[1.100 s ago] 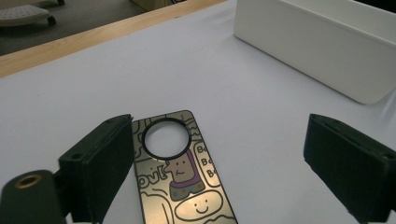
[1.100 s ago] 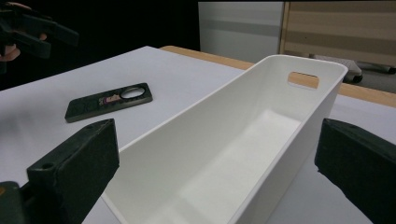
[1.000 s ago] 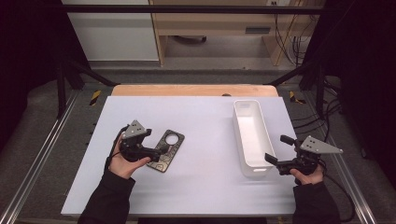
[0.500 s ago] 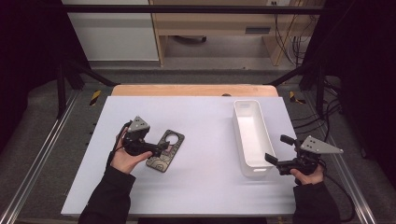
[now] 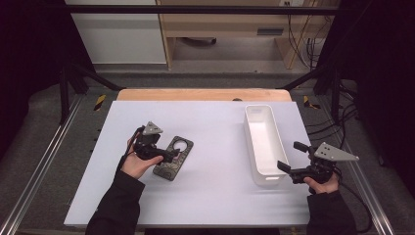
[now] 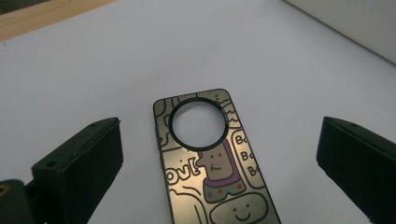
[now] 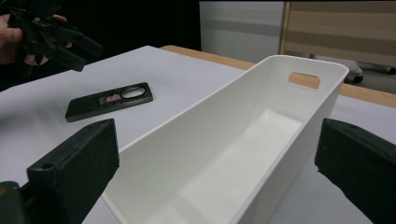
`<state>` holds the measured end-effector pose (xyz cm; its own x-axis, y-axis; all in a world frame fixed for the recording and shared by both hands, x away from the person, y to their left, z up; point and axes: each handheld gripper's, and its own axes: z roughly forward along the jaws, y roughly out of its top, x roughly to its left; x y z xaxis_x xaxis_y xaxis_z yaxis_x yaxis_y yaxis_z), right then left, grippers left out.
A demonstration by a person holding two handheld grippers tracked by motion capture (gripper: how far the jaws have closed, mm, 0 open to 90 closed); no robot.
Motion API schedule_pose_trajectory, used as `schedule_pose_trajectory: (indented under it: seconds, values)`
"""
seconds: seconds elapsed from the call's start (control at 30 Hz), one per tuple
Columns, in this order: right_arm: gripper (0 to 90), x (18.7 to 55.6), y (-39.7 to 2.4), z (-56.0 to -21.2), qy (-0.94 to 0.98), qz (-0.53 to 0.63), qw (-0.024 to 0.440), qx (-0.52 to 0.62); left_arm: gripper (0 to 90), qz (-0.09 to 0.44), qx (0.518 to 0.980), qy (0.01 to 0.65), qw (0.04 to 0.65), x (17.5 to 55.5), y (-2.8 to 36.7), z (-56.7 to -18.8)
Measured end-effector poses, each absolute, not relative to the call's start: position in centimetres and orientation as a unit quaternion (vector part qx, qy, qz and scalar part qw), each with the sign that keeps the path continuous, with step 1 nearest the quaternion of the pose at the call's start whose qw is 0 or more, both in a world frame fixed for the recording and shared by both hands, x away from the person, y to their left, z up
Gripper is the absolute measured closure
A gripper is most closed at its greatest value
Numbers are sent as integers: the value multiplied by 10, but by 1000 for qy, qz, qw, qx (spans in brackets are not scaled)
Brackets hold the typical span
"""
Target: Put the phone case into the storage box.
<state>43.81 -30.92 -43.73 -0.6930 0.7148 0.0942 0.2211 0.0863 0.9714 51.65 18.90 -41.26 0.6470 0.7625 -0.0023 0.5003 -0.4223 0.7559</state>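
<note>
**Left tongs over the phone case, right tongs at the bin**

My left tongs (image 5: 164,155) hover just above the near end of the dark, flat phone case printed with cartoon figures (image 5: 173,158). In the left gripper view the jaws stand wide apart, one on each side of the case (image 6: 212,163), gripping nothing. I cannot tell whether either jaw touches it. The case lies flat on the white desk (image 5: 210,122), in its left half, its round camera cut-out at the far end.

My right tongs (image 5: 292,159) sit at the right edge of the desk, just beside the near end of the long white plastic bin with handle slots (image 5: 263,142). Jaws wide open here too, empty. In the right gripper view they frame the bin's near end (image 7: 261,140); the bin's inside is bare white. The bin stands upright, long axis running away from me, well apart from the case.

From the right gripper view the case (image 7: 109,101) lies beyond the bin's left wall, and my left hand (image 7: 32,35) with its tongs hangs above and to the left of it.
</note>
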Motion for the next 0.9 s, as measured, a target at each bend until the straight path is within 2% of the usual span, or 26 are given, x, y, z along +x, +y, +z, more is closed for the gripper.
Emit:
schedule_pose_trajectory:
  seconds: [0.9]
  values:
    - [5, 438, -309, -437, 707, 590, 208, 331, 0, 144, 850, 402, 308, 535, 171, -442]
